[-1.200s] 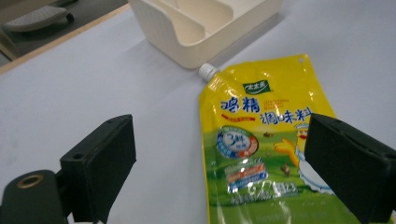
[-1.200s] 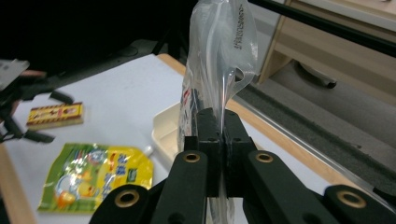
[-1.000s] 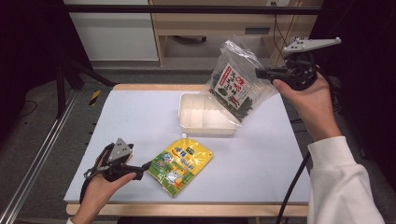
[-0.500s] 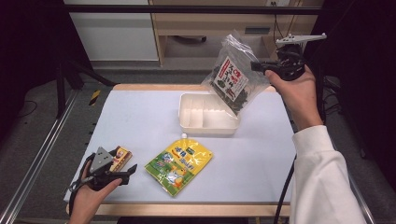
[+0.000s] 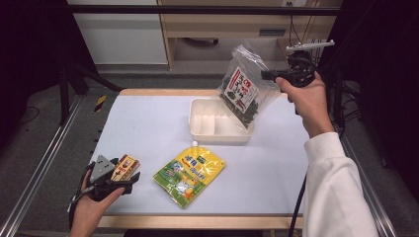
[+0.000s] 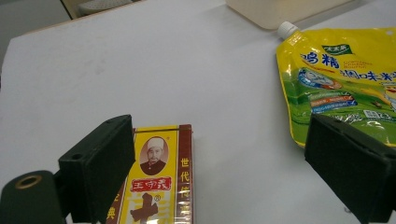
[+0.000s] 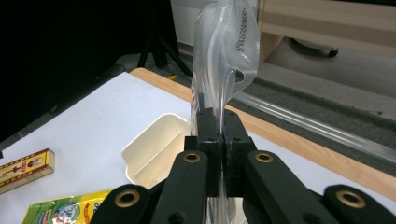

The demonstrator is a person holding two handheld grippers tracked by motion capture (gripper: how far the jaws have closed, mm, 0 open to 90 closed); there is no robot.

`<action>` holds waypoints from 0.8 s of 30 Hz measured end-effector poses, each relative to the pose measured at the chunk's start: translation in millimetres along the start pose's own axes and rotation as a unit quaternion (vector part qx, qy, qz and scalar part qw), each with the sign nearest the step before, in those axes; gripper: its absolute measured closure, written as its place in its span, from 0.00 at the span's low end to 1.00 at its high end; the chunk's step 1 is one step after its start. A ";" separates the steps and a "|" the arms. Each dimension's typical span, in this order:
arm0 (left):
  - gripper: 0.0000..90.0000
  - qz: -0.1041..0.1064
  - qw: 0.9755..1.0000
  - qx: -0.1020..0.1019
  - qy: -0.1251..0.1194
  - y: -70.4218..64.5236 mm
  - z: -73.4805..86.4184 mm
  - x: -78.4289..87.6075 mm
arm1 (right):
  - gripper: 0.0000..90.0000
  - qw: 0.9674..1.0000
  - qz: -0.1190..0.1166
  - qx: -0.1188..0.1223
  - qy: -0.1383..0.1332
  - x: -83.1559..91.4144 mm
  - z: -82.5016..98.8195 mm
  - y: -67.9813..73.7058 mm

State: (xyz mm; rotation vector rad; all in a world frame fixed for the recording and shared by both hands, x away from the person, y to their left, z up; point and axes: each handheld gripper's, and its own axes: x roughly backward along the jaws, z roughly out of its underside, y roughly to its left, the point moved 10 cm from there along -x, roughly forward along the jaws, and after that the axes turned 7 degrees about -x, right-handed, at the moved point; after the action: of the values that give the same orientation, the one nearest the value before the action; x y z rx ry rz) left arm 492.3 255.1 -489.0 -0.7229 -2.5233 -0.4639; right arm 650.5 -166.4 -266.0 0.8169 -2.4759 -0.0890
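Note:
My right gripper (image 5: 265, 75) is shut on the top edge of a clear bag (image 5: 244, 91) of dark dried leaves with a red and white label. The bag hangs tilted, its lower end over the right part of the white divided tray (image 5: 198, 132). In the right gripper view the jaws (image 7: 218, 126) pinch the bag's (image 7: 226, 56) clear plastic. My left gripper (image 5: 132, 181) lies low at the table's front left, open. A small yellow and red box (image 6: 156, 186) lies flat by its left jaw, untouched. A yellow spouted pouch (image 5: 190, 174) lies flat in the middle.
The table's wooden front edge (image 5: 197, 221) runs close to my left hand. Metal frame rails (image 5: 47, 163) flank the table on both sides. A wooden cabinet (image 5: 217, 29) stands beyond the far edge. The white top between the box and the tray is bare.
My left gripper drew back to the left, away from the pouch, uncovering the small box. My right hand carried the bag a little left and lower over the tray.

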 end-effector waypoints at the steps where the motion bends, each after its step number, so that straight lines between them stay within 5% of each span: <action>1: 0.09 0.000 1.000 0.000 0.000 0.0 0.0 0.0 | 0.99 1.000 0.000 0.000 0.000 0.0 0.0 0.0; 24: 0.09 -0.002 1.000 -0.006 0.001 0.2 -0.2 -0.4 | 0.99 0.998 0.003 -0.049 0.041 -27.8 24.4 -18.9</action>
State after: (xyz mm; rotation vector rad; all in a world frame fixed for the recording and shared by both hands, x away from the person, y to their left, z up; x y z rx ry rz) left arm 492.8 255.0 -489.0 -0.7212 -2.5217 -0.4814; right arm 667.3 -168.4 -303.9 0.7565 -2.3763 -0.1688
